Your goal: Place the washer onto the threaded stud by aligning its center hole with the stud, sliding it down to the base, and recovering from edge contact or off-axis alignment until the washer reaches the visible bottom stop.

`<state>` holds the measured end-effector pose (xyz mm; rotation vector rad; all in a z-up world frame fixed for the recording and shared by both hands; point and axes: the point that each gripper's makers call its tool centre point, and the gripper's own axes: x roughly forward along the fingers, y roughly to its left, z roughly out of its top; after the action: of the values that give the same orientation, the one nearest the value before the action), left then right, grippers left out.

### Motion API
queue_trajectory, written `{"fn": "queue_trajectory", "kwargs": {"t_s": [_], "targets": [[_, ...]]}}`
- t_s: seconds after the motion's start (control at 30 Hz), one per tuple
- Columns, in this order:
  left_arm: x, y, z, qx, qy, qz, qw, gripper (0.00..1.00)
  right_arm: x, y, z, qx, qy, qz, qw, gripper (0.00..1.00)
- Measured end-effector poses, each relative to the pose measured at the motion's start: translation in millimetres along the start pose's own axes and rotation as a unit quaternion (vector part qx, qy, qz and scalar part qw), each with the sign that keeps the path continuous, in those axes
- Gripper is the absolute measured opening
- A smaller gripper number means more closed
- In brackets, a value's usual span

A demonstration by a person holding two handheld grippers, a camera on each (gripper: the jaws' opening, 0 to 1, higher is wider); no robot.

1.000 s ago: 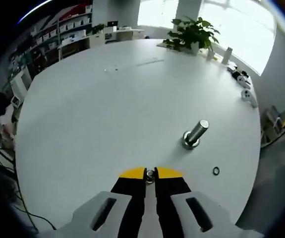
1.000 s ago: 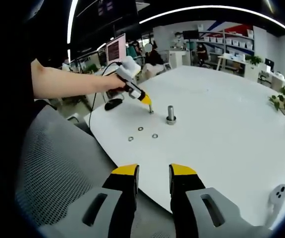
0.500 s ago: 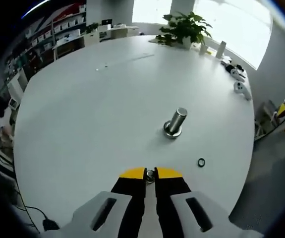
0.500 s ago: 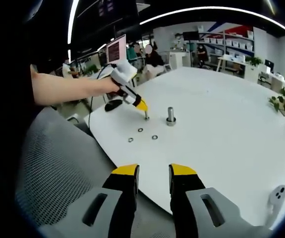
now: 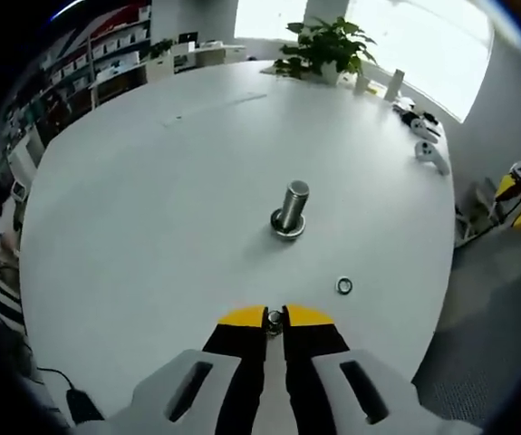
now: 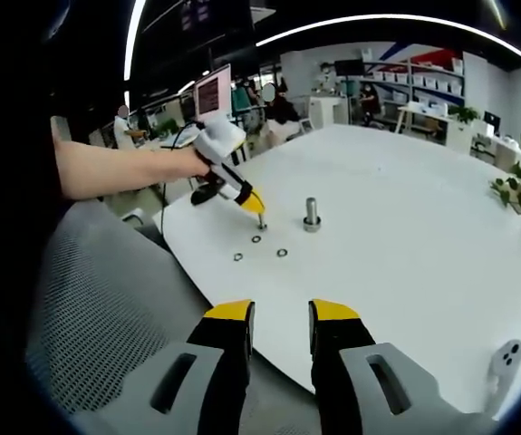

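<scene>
- In the left gripper view, the left gripper [image 5: 275, 319] rises from the bottom centre, its yellow-tipped black jaws pressed nearly together on a small metal washer [image 5: 275, 318], a shiny ring seen edge-on between the tips.
- The threaded stud [image 5: 290, 208] stands at the centre of that view, above and slightly right of the jaw tips and well apart from them. It is a short, upright, silvery metal cylinder on a wider round base, leaning a little toward the upper right in the fisheye picture.
- A spare washer [image 5: 344, 286], a thin flat ring, lies on the table [image 5: 151, 199] to the lower right of the stud, between the stud and the table's edge.
- The table is smooth, matt white, with a rounded edge.
- A leafy potted plant [image 5: 325, 45] sits at the top of that view, at the table's far side.
- In the right gripper view, the right gripper [image 6: 281, 328] sits at the bottom centre with its jaws narrowly parted and nothing between them, over a grey mesh chair [image 6: 106, 317].
- In the same view the left gripper [image 6: 260, 218] shows left of centre, held by a person's arm [image 6: 115, 168], its tip just left of the stud [image 6: 312, 214].
- Three loose washers [image 6: 258, 248] lie on the table below that tip.
</scene>
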<state>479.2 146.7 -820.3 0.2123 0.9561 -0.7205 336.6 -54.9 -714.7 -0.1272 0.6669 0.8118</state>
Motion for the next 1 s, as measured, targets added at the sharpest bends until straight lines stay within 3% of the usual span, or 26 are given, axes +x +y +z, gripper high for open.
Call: {"fn": "queue_trajectory", "kwargs": {"t_s": [0.07,0.13,0.57,0.77,1.0], "targets": [[1,-2.6,-0.4,-0.007,0.001,-0.009,0.9999,0.05,0,1,0.0,0.0,0.001,0.001,1.0,0.26],[3,-11.6,-5.5,-0.018,0.014,-0.038,0.999,0.06,0,2,0.1,0.0,0.002,0.002,1.0,0.26],[-5,-12.7,-22.5,-0.034,0.021,-0.04,0.9984,0.13,-1,3,2.8,-0.002,0.001,0.003,1.0,0.26],[-7,-15.0,-41.6,-0.046,0.034,-0.043,0.9974,0.13,-1,4,3.2,-0.006,0.002,0.005,1.0,0.26],[-9,-23.6,-52.8,-0.047,0.043,-0.056,0.9964,0.12,-1,4,3.3,-0.008,0.002,0.006,1.0,0.26]]}}
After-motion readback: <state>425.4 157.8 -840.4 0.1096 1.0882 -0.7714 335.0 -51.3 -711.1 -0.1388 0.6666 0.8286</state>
